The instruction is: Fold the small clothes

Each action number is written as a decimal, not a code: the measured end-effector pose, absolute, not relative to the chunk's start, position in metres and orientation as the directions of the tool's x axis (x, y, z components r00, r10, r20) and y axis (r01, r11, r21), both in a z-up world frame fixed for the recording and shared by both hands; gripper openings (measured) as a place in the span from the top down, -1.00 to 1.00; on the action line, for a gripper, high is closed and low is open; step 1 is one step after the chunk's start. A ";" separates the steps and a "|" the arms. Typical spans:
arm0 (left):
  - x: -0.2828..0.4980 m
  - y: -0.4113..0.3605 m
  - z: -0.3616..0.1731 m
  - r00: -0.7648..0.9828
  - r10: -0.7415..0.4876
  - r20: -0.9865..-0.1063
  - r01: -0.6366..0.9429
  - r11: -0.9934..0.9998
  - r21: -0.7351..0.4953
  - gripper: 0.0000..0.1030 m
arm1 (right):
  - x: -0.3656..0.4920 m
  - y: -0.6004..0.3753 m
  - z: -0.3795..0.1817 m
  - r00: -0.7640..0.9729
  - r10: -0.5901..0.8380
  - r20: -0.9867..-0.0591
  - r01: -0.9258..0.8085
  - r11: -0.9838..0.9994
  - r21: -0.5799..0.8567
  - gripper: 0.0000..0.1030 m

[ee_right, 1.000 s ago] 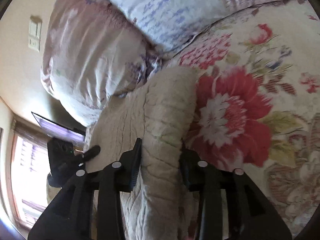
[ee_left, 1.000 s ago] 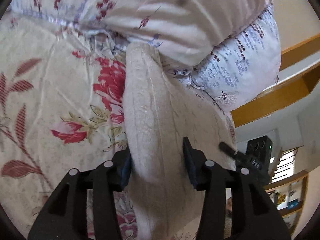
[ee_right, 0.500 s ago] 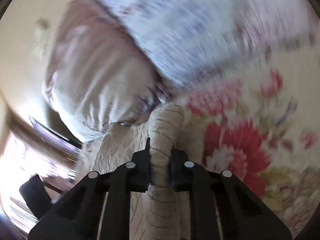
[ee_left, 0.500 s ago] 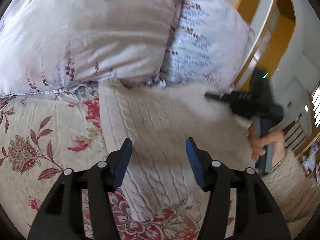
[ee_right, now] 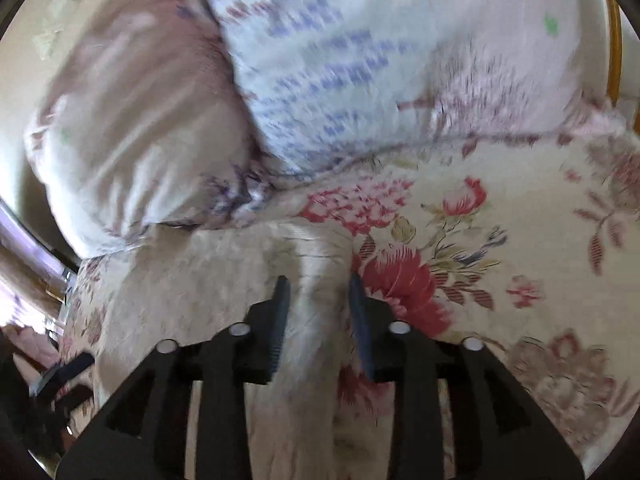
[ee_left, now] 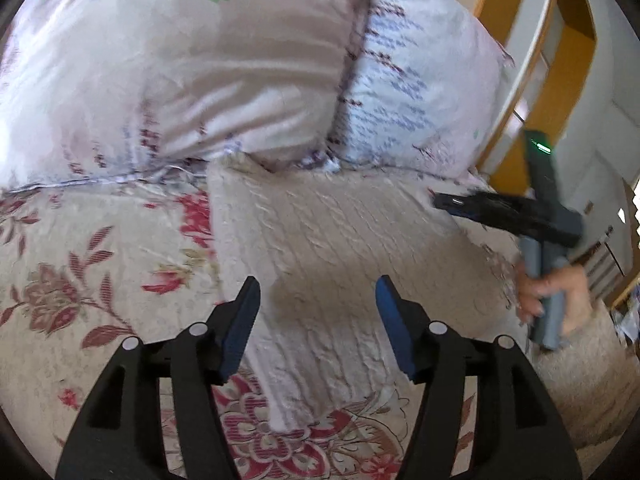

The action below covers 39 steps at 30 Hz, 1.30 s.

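Observation:
A cream cable-knit garment (ee_left: pixel 328 248) lies flat on the floral bedspread, its far edge against the pillows. My left gripper (ee_left: pixel 318 292) is open and empty, hovering above the garment's near left part. My right gripper (ee_right: pixel 318 292) is partly open, with the garment's right edge (ee_right: pixel 316 264) lying loosely between the fingers; the view is blurred. The right gripper also shows in the left wrist view (ee_left: pixel 516 212), held by a hand at the garment's right side.
Two pillows, a pink one (ee_left: pixel 180 64) and a white one with blue print (ee_left: pixel 420 92), lie at the head of the floral bedspread (ee_left: pixel 80 260). A wooden bed frame (ee_left: pixel 516 60) stands behind them at the right.
My left gripper let go of the garment and drew back above it. The garment went from a held fold to lying flat. My right gripper squeezed the edge, then opened partly.

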<state>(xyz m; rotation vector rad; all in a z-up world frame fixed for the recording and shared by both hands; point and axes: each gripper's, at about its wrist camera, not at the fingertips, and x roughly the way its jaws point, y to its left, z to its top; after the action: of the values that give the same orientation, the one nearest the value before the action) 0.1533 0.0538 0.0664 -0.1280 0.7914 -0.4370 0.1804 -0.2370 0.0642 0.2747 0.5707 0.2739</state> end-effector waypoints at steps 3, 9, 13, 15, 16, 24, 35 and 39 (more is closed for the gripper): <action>0.152 0.057 0.070 0.664 -0.316 -0.678 0.260 0.947 -0.187 -0.23 | 0.158 -0.217 0.070 0.805 0.375 -0.459 -0.266 0.921 0.285 0.27; 0.163 0.056 0.051 0.620 -0.240 -0.747 0.204 0.969 -0.142 -0.25 | 0.138 -0.176 0.055 0.795 0.326 -0.512 -0.317 0.942 0.107 0.16; 0.163 0.052 0.048 0.630 -0.206 -0.749 0.200 0.975 -0.100 -0.33 | 0.138 -0.173 0.038 0.790 0.265 -0.552 -0.283 0.958 0.056 0.08; 0.164 0.051 0.046 0.623 -0.198 -0.757 0.202 0.975 -0.089 -0.38 | 0.139 -0.170 0.027 0.788 0.234 -0.569 -0.265 0.964 0.029 0.07; 0.164 0.050 0.044 0.617 -0.196 -0.762 0.203 0.975 -0.087 -0.38 | 0.136 -0.170 0.025 0.792 0.226 -0.567 -0.261 0.965 0.021 0.07; 0.164 0.049 0.032 0.610 -0.192 -0.769 0.188 0.978 -0.095 -0.41 | 0.125 -0.167 0.017 0.824 0.188 -0.534 -0.219 0.976 0.006 0.05; 0.147 0.052 0.046 0.658 -0.143 -0.739 0.159 0.986 -0.049 -0.66 | 0.097 -0.183 0.034 0.872 0.144 -0.467 -0.124 0.989 0.074 -0.48; 0.142 0.052 0.048 0.677 -0.117 -0.727 0.149 0.989 -0.020 -0.76 | 0.094 -0.196 0.036 0.882 0.106 -0.459 -0.063 0.992 0.108 -0.65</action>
<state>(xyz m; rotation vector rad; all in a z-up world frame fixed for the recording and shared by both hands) 0.1420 0.0524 0.0485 0.0415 0.8137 -0.1494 0.0938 -0.1964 0.0363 0.0906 0.4826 0.0882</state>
